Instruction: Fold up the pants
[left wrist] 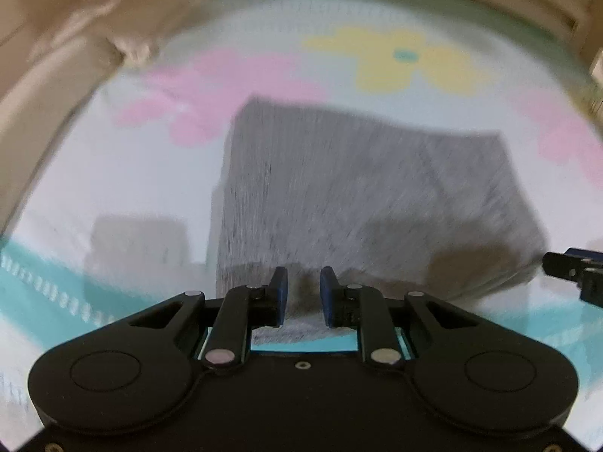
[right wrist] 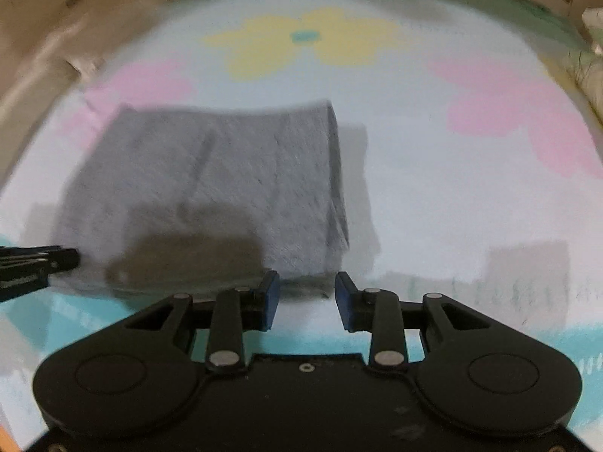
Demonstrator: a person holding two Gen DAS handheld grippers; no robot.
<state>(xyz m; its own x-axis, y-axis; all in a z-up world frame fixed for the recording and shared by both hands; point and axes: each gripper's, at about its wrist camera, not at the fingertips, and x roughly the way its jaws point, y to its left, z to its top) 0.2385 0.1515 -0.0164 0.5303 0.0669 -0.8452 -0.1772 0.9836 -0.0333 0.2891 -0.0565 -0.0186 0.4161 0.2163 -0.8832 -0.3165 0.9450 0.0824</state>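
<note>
Though blurred, grey pants [left wrist: 361, 188] folded square

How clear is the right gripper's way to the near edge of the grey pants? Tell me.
Probably clear. The right gripper is open just short of the folded pants, whose near right corner lies ahead and slightly left on the flowered mat. Nothing lies between; the left gripper sits far off.

Pants [left wrist: 361, 188]: grey cloth, matt, finely ribbed knit look.
Mat [right wrist: 433, 207]: pale, smooth surface with a printed flower pattern, faint sheen.
Left gripper [left wrist: 303, 292], right gripper [right wrist: 307, 295]: black matt plastic bodies, blue pads, shiny metal pivot pins.
</note>
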